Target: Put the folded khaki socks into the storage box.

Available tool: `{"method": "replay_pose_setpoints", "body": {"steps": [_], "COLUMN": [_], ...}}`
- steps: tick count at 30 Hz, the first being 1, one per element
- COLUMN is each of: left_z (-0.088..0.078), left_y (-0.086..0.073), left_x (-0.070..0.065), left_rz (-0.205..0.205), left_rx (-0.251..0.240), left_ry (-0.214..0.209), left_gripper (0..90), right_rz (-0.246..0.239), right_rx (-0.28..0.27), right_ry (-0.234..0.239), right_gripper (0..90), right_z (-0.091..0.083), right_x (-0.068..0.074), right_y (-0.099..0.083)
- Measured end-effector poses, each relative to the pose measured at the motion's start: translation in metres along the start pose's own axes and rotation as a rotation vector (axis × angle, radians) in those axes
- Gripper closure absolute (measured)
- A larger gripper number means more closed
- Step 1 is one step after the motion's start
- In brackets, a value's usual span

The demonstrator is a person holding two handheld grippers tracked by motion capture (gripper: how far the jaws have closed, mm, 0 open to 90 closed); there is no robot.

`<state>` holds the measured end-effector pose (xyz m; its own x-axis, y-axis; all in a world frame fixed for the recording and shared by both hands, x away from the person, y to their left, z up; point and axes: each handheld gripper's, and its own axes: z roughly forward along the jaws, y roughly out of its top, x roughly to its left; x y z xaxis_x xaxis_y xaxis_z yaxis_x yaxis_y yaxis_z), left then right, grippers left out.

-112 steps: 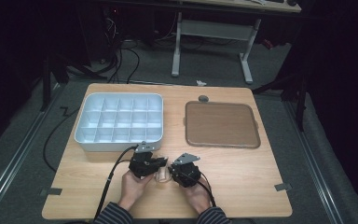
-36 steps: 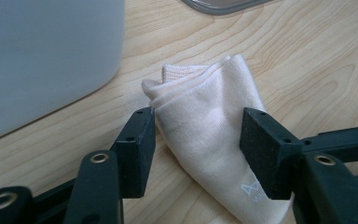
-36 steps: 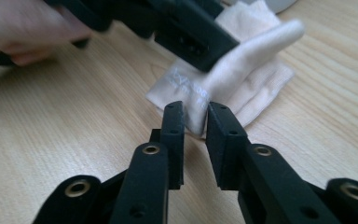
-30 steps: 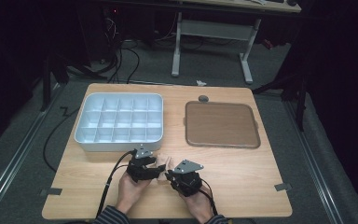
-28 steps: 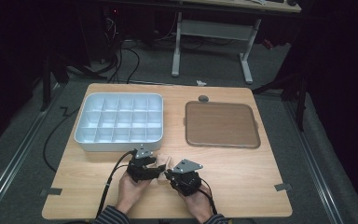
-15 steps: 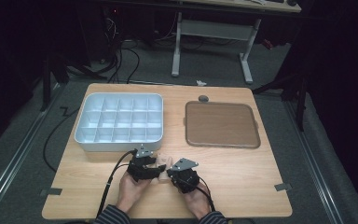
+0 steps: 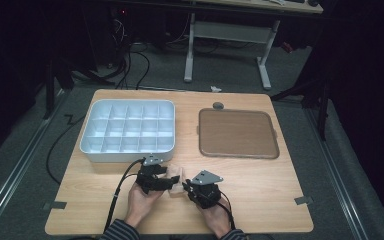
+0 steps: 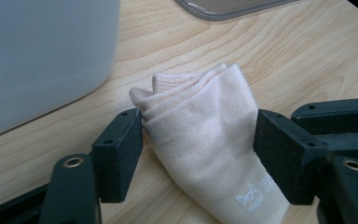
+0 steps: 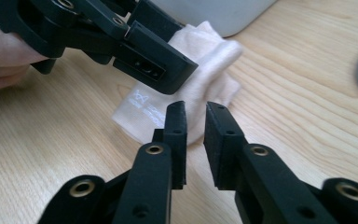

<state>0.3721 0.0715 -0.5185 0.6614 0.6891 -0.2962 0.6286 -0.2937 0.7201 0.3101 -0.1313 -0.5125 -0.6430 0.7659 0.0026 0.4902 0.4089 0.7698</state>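
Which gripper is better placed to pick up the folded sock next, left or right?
Left, probably. The left gripper already has the folded sock between its open fingers, one either side. The right gripper has its fingers nearly together, nothing between them, short of the sock's edge.

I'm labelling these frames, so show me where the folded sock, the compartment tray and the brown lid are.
folded sock [image 8: 200,135]: left gripper view, on the middle of its pale folded body.
compartment tray [image 7: 128,153]: high view, on its near outer wall.
brown lid [image 7: 237,132]: high view, on the centre of its flat top.
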Motion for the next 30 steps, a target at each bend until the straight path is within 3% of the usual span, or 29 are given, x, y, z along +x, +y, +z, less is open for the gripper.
{"method": "replay_pose_setpoints", "body": {"steps": [6, 7, 10, 11, 18, 25, 30], "left_z": [0.006, 0.009, 0.011, 0.012, 0.014, 0.014, 0.014], "left_y": [0.001, 0.001, 0.001, 0.0, 0.001, 0.001, 0.002], "left_x": [0.0, 0.001, 0.001, 0.0, -0.004, -0.004, -0.001], "left_rz": [-0.02, -0.029, -0.032, -0.027, 0.007, -0.004, -0.02], "left_rx": [0.016, 0.032, 0.04, 0.044, 0.057, 0.064, 0.068], "left_ry": [-0.002, 0.007, 0.007, 0.007, 0.021, 0.004, -0.031], "left_gripper": [31.4, 31.6, 33.2, 34.6, 43.7, 54.9, 63.0], "right_rz": [0.04, 0.062, 0.084, 0.107, 0.159, 0.194, 0.224], "right_rx": [-0.02, -0.019, -0.023, -0.028, -0.011, 0.026, 0.035], "right_ry": [-0.036, -0.068, -0.101, -0.14, -0.262, -0.339, -0.358], "right_gripper": [72.9, 69.7, 66.2, 63.8, 57.2, 52.1, 49.3], "right_z": [-0.013, -0.02, -0.026, -0.032, -0.046, -0.052, -0.055], "right_x": [-0.014, -0.024, -0.034, -0.045, -0.076, -0.097, -0.105], "right_y": [-0.008, -0.013, -0.018, -0.023, -0.043, -0.061, -0.068]}}
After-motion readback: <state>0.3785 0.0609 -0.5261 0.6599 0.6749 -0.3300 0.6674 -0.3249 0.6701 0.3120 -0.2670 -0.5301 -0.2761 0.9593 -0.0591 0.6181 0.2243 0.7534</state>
